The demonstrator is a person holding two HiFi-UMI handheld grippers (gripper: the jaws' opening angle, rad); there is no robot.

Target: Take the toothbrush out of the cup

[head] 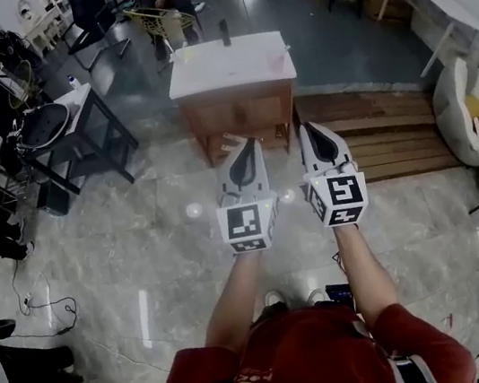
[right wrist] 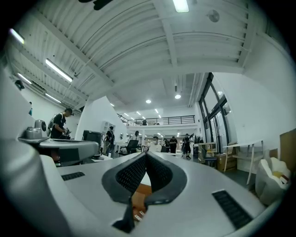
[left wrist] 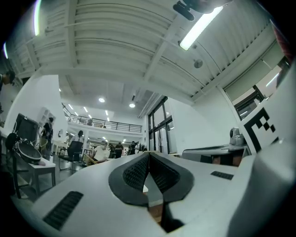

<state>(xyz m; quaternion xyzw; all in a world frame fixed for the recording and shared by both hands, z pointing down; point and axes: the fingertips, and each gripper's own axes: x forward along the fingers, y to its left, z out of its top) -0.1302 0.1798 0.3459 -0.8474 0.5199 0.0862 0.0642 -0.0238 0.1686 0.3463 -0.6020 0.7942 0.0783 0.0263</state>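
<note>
Both claws are pinched fully shut, nothing in either: left gripper (head: 247,141) and right gripper (head: 309,127) side by side over pale marble floor (head: 166,244). Ahead is a white-topped wooden table (head: 202,78). A small dark upright thing (head: 225,32) stands at its far edge, too small to tell whether it is the cup and toothbrush. Open floor lies between, with a black desk (head: 76,140) left and a wood-plank platform (head: 395,142) right.

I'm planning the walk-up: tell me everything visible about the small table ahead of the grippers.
The small table has a pale, whitish top over a brown, wood-looking body. It stands upright on the glossy floor, ahead of the left gripper and right gripper, touching neither. One small dark upright object stands near its far edge; it is too small to identify.
</note>
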